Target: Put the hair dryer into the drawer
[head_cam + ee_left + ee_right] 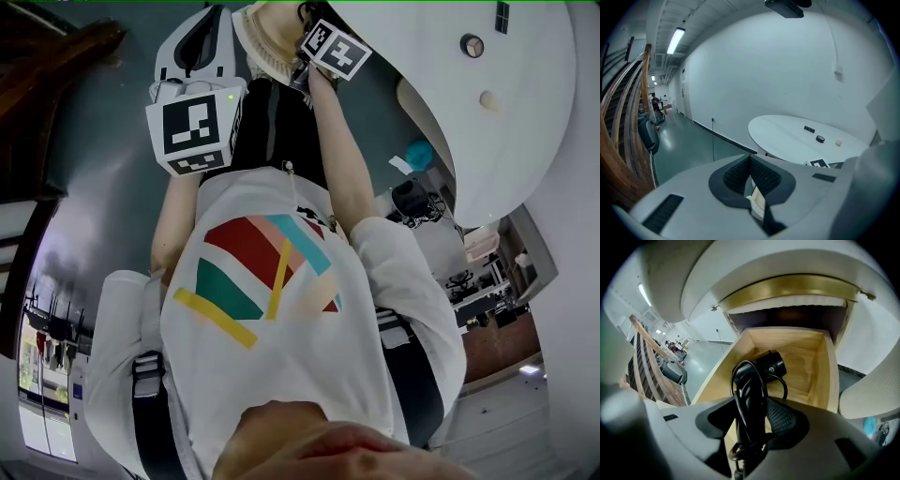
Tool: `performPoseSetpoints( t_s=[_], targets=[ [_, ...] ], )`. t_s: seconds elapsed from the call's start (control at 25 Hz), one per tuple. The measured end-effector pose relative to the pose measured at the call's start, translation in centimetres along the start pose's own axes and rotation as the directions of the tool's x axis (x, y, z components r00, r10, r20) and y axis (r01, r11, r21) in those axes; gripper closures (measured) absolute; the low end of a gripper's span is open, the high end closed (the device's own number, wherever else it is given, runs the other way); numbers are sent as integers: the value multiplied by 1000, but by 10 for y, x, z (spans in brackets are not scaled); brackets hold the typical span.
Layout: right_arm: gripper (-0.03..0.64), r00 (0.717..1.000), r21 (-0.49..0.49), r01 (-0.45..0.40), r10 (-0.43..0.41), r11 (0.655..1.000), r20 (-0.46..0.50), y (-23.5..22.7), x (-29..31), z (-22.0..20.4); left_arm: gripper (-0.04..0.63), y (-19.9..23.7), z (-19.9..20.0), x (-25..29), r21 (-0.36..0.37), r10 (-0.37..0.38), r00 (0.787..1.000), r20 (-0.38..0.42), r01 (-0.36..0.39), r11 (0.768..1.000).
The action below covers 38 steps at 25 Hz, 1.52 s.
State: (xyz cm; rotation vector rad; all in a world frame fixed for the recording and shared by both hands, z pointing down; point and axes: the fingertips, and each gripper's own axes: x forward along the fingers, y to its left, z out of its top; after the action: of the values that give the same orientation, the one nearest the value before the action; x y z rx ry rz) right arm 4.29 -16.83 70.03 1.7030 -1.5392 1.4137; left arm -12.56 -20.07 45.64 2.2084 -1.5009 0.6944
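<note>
Your right tongs (751,416) are clamped on the dryer (765,365) by its handle, cord bundled in, at lower centre, with the barrel over the open drawer (824,363). It looks rigid, nose-heavy and slick, so the handle is the right hold. Your left tongs (750,161) are together, empty

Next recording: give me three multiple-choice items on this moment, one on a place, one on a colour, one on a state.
1. Where is the black hair dryer? A on the floor; B held at the open light wooden drawer; C on a round table.
2. Its cord's colour? A black; B red; C white.
3. The right gripper is: A open, empty; B out of view; C shut on the hair dryer.
B: barrel shows between the drawer's walls. A: looped cord is black. C: pads clamp its handle.
</note>
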Motion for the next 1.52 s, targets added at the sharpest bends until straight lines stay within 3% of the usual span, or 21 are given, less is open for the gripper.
performPoseSetpoints(
  t_s=[0.24,1.04,1.52],
  targets=[
    [407,1000,47,0,0,999,2,-5,12,1,580,0,-8,0,-4,4,1000,-12,-4,1000],
    [400,1000,37,-1,1,999,-6,-3,18,-1,580,-9,-18,-2,-25,2,1000,-16,-2,1000],
    [357,1000,18,-20,20,1000,12,2,13,3,580,-13,-10,-11,-25,15,1000,10,-15,1000]
  ],
)
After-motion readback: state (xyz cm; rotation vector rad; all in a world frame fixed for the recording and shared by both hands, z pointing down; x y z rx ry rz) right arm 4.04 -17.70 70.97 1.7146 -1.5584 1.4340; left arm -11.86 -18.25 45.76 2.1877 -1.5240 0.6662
